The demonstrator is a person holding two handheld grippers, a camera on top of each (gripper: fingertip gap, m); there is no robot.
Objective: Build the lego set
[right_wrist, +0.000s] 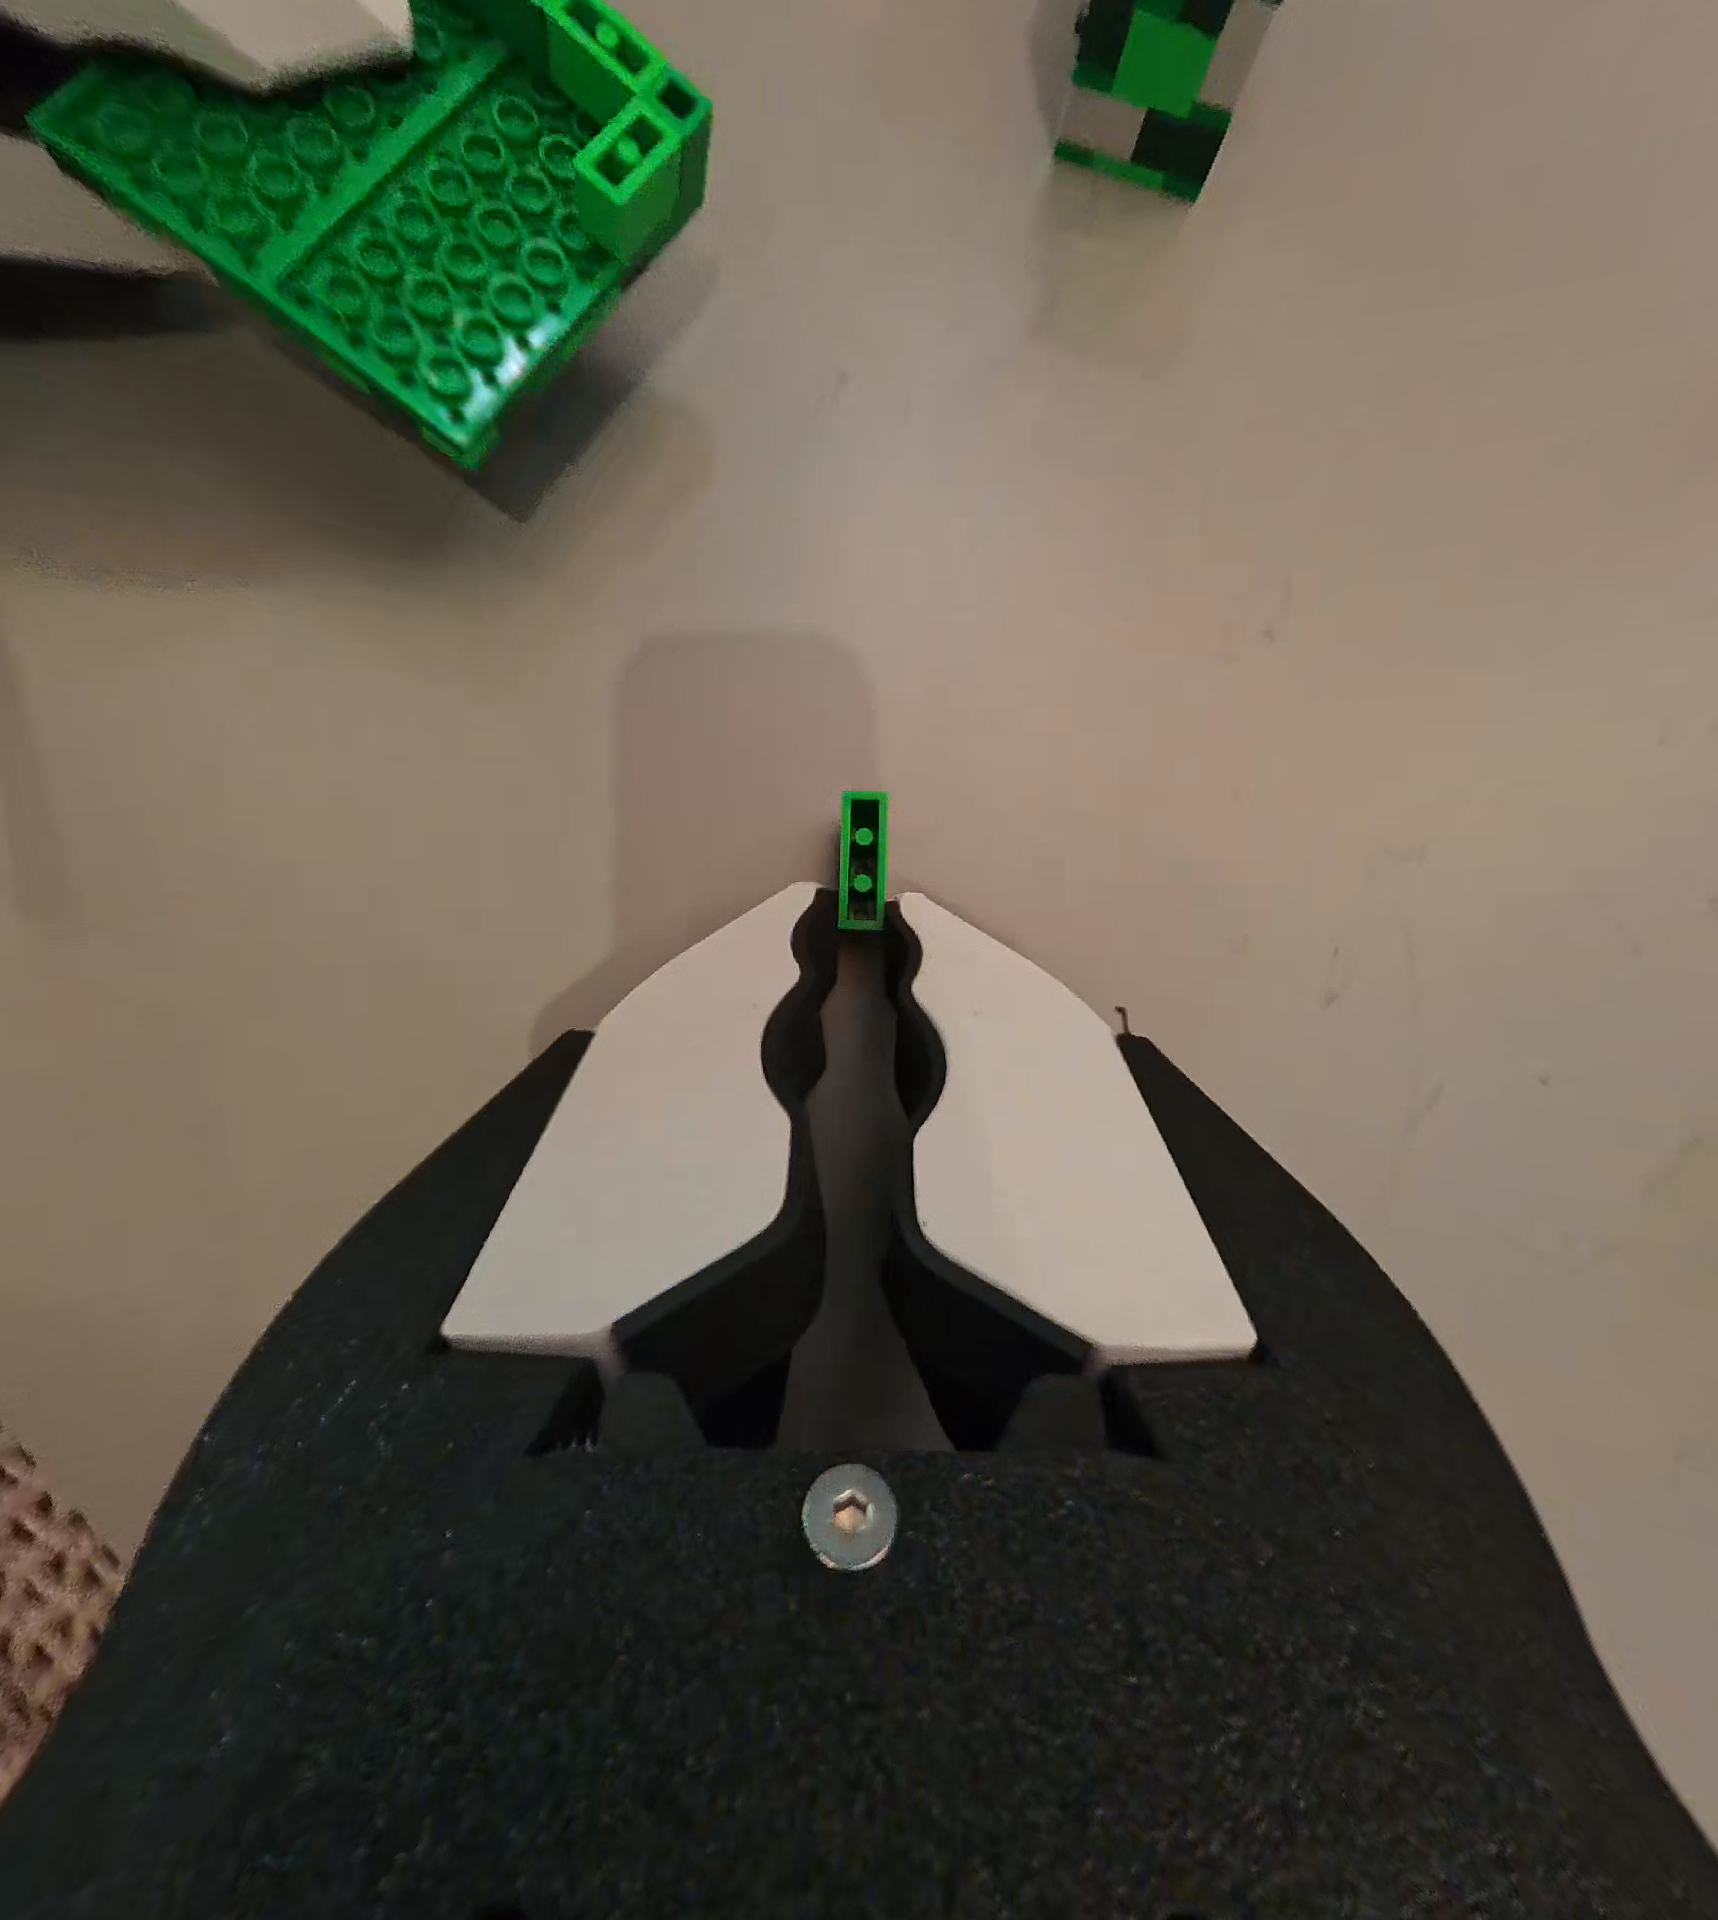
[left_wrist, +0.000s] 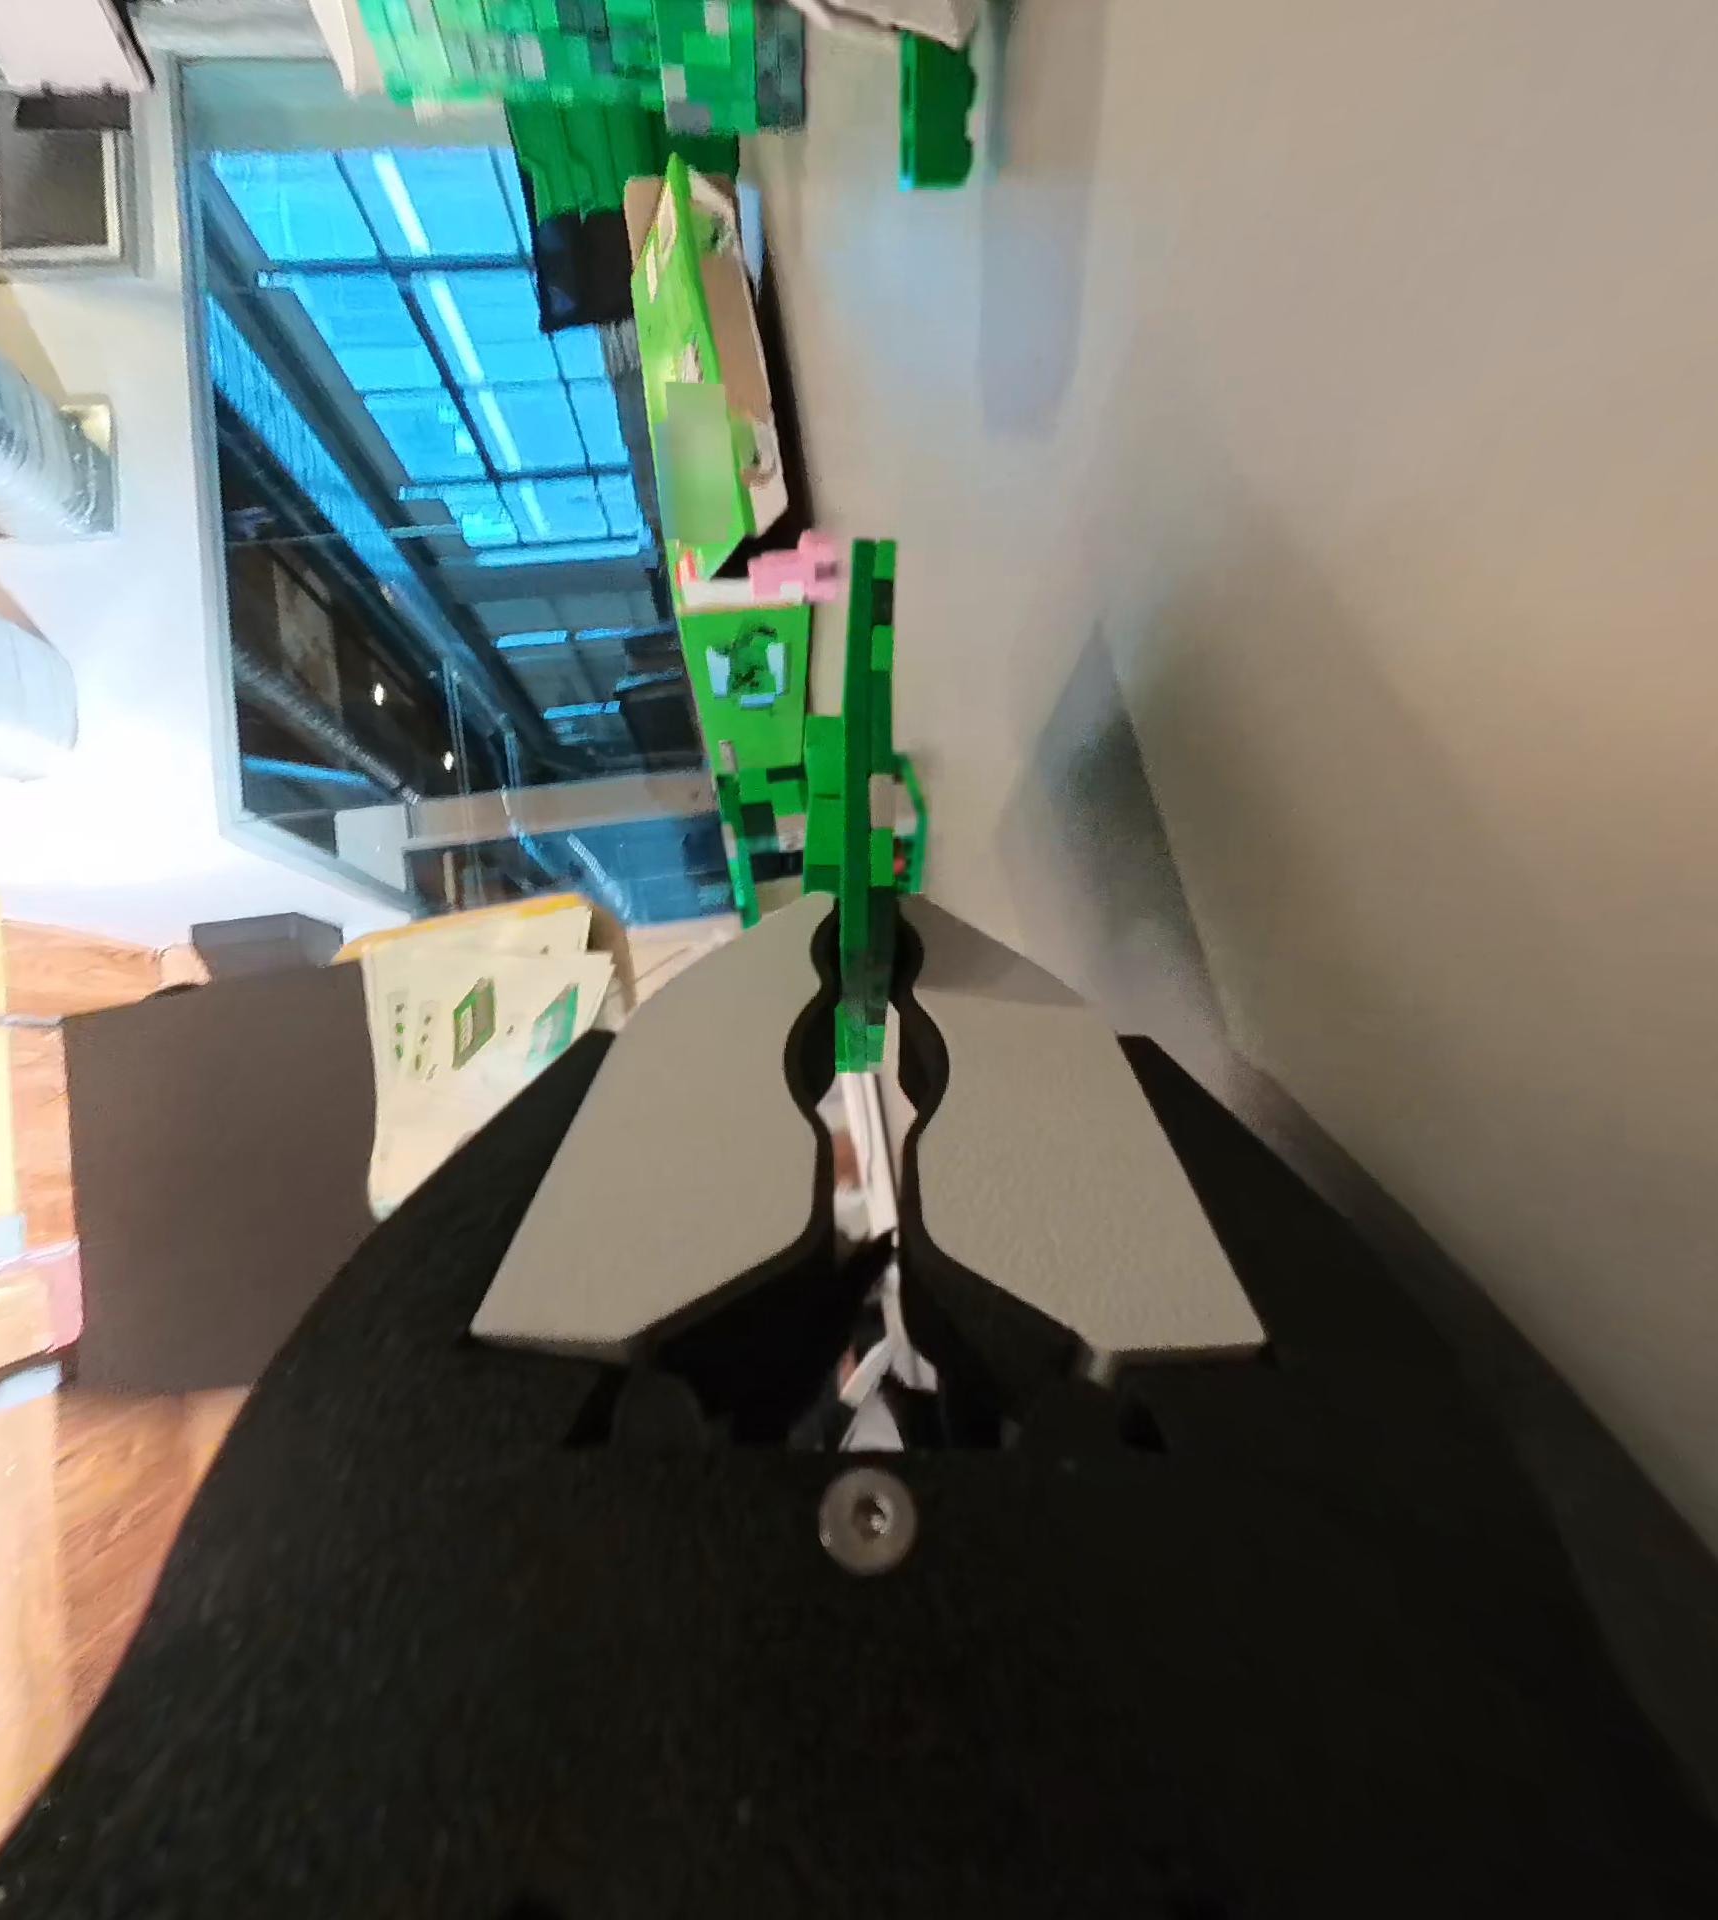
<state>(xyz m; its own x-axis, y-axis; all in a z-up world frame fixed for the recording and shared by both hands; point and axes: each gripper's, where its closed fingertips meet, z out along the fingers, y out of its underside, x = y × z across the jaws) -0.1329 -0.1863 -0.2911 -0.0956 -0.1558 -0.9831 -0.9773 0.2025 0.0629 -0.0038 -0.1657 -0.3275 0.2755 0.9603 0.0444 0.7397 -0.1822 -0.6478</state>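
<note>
My left gripper (left_wrist: 867,935) is shut on the edge of a green plate assembly (left_wrist: 865,790), held on its side so I see it edge-on, with the table to the right. The same assembly (right_wrist: 398,239) shows in the right wrist view at the top left, underside tubes up, with green bricks at one end, clamped by the left gripper's fingers (right_wrist: 242,42). My right gripper (right_wrist: 863,909) is shut on a small narrow green brick (right_wrist: 862,860), hollow underside facing the camera, held above the table (right_wrist: 1250,727).
A green, grey and black block figure (right_wrist: 1151,94) stands at the top right of the table. In the left wrist view a green set box (left_wrist: 704,384), a pink piece (left_wrist: 801,574), other green builds (left_wrist: 585,62) and instruction booklets (left_wrist: 481,1029) lie around.
</note>
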